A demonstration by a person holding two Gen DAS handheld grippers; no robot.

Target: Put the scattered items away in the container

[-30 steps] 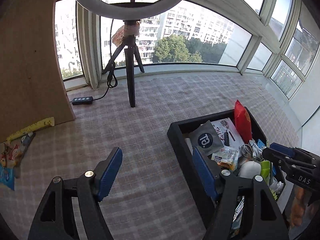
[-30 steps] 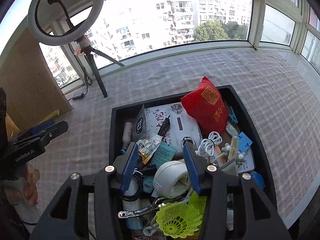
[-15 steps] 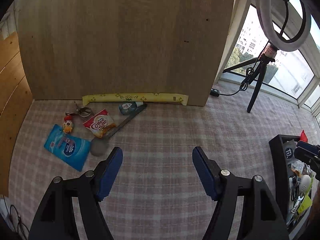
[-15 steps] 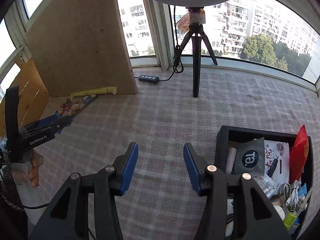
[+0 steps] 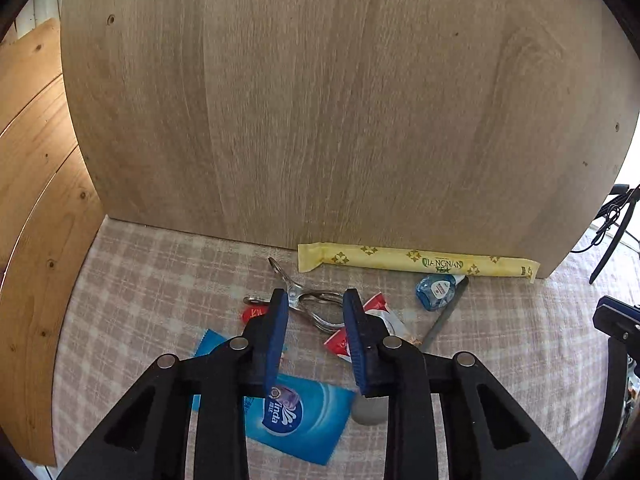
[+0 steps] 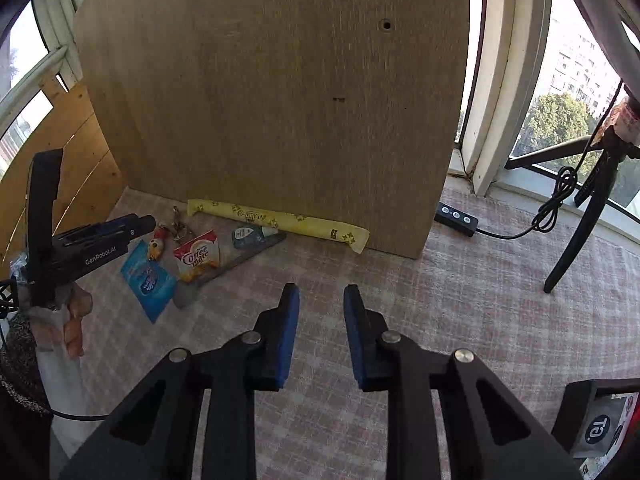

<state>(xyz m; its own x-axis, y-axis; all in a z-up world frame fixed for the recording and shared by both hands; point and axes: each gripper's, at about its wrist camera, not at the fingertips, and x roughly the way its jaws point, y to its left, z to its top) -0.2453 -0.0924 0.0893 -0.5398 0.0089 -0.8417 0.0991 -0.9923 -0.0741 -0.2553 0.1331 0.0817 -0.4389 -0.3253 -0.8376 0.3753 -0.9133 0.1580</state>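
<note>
Scattered items lie by a wooden board: a metal clip (image 5: 316,304), a red and white Coffee Mate sachet (image 5: 382,320) (image 6: 199,254), a blue tissue pack (image 5: 296,420) (image 6: 149,280), a blue floss case (image 5: 436,290), a long yellow tea packet (image 5: 416,262) (image 6: 280,220) and a small doll keychain (image 6: 155,246). My left gripper (image 5: 316,308) is open and empty, low over the clip with a finger on each side. It also shows in the right wrist view (image 6: 132,224). My right gripper (image 6: 321,300) is open and empty above bare cloth. The black container (image 6: 580,396) is at the lower right.
A tall wooden board (image 5: 320,100) stands upright just behind the items. Wood panels (image 5: 36,184) close the left side. A ring light tripod (image 6: 588,200) and a black switch box with cable (image 6: 456,214) stand to the right by the window.
Both grippers swung left, away from the container, toward the scattered items. My left gripper came down close over the clip and its fingers narrowed. The right gripper's fingers also narrowed a little.
</note>
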